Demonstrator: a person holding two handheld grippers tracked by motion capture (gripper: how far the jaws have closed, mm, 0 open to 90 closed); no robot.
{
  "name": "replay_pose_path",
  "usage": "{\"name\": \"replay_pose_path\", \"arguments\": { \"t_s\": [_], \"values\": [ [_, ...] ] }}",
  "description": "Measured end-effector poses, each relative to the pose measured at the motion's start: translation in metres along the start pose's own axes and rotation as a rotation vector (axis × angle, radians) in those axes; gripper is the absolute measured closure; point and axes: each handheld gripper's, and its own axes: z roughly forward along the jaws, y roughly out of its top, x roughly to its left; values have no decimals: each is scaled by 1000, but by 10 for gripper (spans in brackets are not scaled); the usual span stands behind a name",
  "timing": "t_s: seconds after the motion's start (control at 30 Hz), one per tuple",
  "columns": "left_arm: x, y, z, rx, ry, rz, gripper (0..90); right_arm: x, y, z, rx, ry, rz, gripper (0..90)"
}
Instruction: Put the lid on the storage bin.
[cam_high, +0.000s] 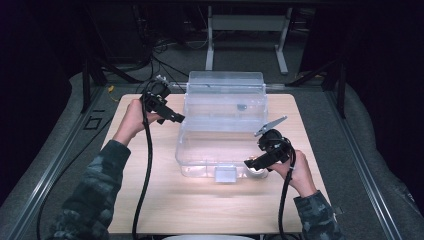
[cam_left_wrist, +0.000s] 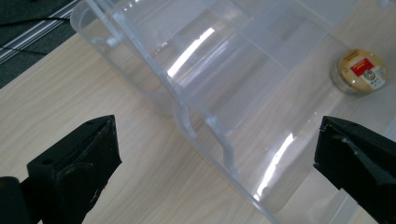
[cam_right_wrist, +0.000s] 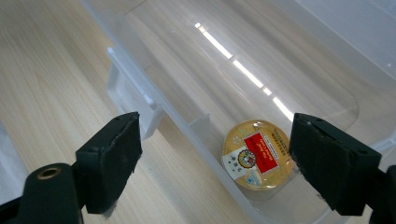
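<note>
A clear plastic bin (cam_high: 222, 125) stands in the middle of the wooden table (cam_high: 165, 200). A small round tin (cam_right_wrist: 257, 154) with a gold lid and a red label lies on the bin's floor in the front right corner. My right gripper (cam_right_wrist: 215, 144) hovers open over that corner, with the tin below and between its jaws and untouched. From above, the right gripper (cam_high: 252, 162) is at the bin's front right wall. My left gripper (cam_high: 174, 118) is raised at the bin's left side, open; its jaws (cam_left_wrist: 217, 140) frame the bin's rim (cam_left_wrist: 201, 126), with the tin (cam_left_wrist: 362, 70) far off.
A clear handle tab (cam_high: 225, 174) juts from the bin's front wall. Bare tabletop lies in front of and to the left of the bin. Cables trail from both grippers over the table's front edge. A white metal stand (cam_high: 247, 30) and dark floor lie beyond the far edge.
</note>
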Motion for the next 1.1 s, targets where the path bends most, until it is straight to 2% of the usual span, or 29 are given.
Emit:
{"name": "replay_pose_path", "arguments": {
  "t_s": [0.1,0.23,0.27,0.33,0.53,0.57,0.73,0.87,0.93,1.03,1.07,1.1],
  "values": [
    [0,12,4,-19,-4,10,1,2,-1,2,-11,7,-2,171],
    [0,25,13,-24,1,20,3,4,-2,7,2,9,-11,173],
    [-1,28,16,-29,14,27,9,4,-4,9,2,8,-6,178],
    [0,32,22,-35,-4,25,12,3,-6,10,-1,6,-4,179],
    [0,47,37,-61,0,47,32,4,-9,11,-4,10,-7,183],
    [1,52,45,-63,-9,49,42,4,-10,11,-13,14,-5,186],
    [3,60,58,-87,-15,40,71,6,-12,16,-10,13,-9,190],
    [2,68,71,-95,3,58,103,6,-14,19,-12,14,-6,192],
    [2,69,76,-86,9,67,140,7,-15,21,-5,14,-10,192],
    [5,68,86,-86,12,54,230,10,-14,24,-12,12,-19,197],
    [7,67,88,-87,5,47,230,10,-14,24,-12,12,-19,197],
    [8,67,91,-90,-6,44,316,12,-14,27,-9,8,-23,204]
  ]
}}
